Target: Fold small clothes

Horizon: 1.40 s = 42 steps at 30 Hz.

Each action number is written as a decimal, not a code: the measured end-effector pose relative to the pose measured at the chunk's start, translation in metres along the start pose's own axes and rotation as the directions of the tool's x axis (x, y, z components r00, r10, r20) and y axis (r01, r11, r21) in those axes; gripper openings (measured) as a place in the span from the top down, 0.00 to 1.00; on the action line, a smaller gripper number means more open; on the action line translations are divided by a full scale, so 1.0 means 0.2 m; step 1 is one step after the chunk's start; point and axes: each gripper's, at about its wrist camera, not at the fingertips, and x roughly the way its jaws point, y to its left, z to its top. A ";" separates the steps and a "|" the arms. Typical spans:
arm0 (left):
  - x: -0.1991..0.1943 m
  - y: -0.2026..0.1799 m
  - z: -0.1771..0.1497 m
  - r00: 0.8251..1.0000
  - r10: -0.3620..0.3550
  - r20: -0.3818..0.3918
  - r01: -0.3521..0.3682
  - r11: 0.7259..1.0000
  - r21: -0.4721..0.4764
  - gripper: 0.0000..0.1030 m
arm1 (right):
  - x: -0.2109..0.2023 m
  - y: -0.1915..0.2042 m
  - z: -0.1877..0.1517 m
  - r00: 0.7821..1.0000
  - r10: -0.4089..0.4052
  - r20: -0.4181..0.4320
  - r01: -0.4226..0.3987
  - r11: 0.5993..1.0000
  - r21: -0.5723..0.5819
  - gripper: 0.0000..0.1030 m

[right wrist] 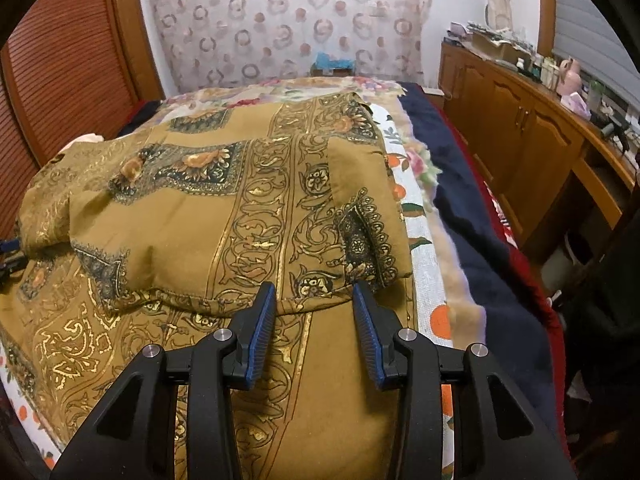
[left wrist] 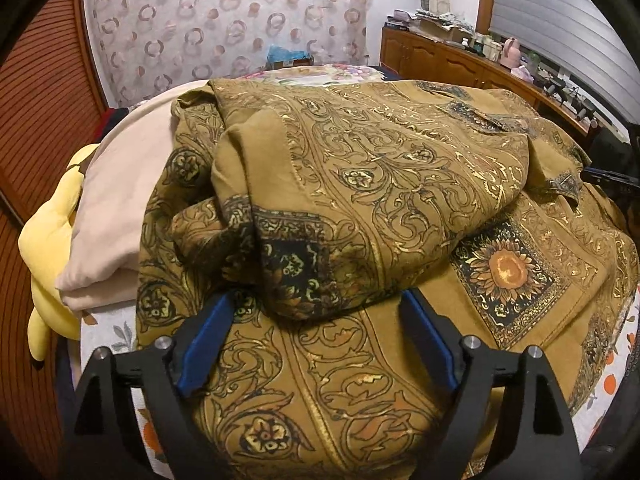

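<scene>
Left gripper [left wrist: 320, 312] spread wide over one folded ochre paisley garment [left wrist: 360, 184], gripping nothing; right gripper [right wrist: 314, 300] half-spread at its hem, empty. Two grippers.

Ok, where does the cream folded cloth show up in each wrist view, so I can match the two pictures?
Left wrist view: the cream folded cloth lies at left, beside the mustard patterned garment, with a yellow plush on its far side.
Right wrist view: only a small cream sliver peeks out at the far left, behind the garment.
Shared landmark: the blue bag by the ring-patterned curtain.
</scene>
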 end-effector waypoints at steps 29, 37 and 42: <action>-0.19 0.14 0.10 0.983 -0.073 0.170 0.102 0.981 -0.167 0.99 | -0.01 -0.04 0.07 1.000 -0.025 0.018 0.025 1.000 -0.010 0.97; -0.38 0.14 0.16 0.964 -0.085 0.252 0.130 0.977 -0.167 1.00 | -0.16 0.00 0.11 0.992 -0.005 0.129 0.011 0.999 -0.049 1.00; -0.53 0.14 0.17 0.951 -0.097 0.295 0.148 0.977 -0.154 1.00 | -0.35 -0.02 0.16 0.976 -0.001 0.218 0.012 0.999 -0.048 1.00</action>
